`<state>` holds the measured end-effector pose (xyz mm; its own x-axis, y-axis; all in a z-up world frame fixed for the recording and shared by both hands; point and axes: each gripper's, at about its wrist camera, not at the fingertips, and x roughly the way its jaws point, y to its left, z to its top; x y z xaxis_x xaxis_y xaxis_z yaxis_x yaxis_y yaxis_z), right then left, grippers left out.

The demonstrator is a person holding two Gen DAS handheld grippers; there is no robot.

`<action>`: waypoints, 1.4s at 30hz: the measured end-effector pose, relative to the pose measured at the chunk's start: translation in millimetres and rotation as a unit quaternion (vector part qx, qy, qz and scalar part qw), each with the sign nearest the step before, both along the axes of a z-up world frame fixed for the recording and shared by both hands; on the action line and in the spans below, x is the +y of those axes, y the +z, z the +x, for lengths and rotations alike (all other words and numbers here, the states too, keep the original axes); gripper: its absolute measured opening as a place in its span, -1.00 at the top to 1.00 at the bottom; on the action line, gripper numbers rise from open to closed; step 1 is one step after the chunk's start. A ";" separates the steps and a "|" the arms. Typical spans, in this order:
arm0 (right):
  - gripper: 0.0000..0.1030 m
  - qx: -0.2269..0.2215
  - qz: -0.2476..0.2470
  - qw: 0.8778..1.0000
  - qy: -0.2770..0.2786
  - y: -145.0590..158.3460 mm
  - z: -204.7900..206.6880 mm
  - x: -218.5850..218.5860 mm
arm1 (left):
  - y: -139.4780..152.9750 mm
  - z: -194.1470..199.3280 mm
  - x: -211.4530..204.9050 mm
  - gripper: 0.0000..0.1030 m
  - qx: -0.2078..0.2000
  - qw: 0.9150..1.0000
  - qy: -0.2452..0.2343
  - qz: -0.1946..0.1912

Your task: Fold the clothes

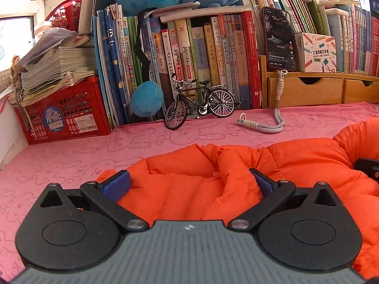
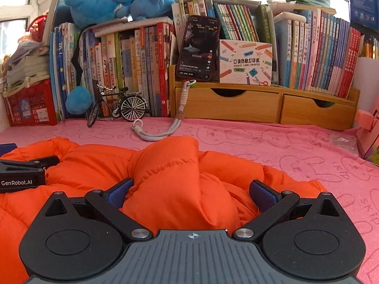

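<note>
My left gripper (image 1: 189, 179) has its jaws spread wide over the left part of the orange puffer jacket (image 1: 236, 179), blue pads (image 1: 117, 184) on either side of the fabric, nothing pinched. My right gripper (image 2: 190, 190) is spread wide too, straddling a raised puffy fold of the jacket (image 2: 170, 165). The jacket lies rumpled on the pink rabbit-print towel (image 2: 284, 146). Behind it stand a model bicycle (image 1: 199, 101), a grey lanyard (image 1: 263, 124), a phone (image 2: 199, 47) propped on the wooden drawer shelf (image 2: 236, 104), a row of books (image 1: 189, 54) and a red crate (image 1: 68, 116).
</note>
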<state>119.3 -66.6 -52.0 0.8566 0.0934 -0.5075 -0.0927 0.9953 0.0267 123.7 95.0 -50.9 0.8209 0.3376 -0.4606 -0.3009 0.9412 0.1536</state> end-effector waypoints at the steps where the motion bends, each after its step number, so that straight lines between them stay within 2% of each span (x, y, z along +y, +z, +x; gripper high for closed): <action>1: -1.00 0.004 0.001 1.000 0.000 -0.2 1.4 -0.2 | -0.3 0.6 -0.1 -1.00 0.002 1.000 0.000 0.000; 22: -1.00 0.054 0.001 0.999 0.002 -5.5 16.2 1.7 | -3.3 10.6 13.1 -1.00 0.035 0.998 -0.013 -0.053; 42: -1.00 0.075 -0.002 0.997 -0.003 -12.8 26.0 5.2 | -5.0 17.7 19.3 -1.00 0.049 0.996 -0.008 -0.080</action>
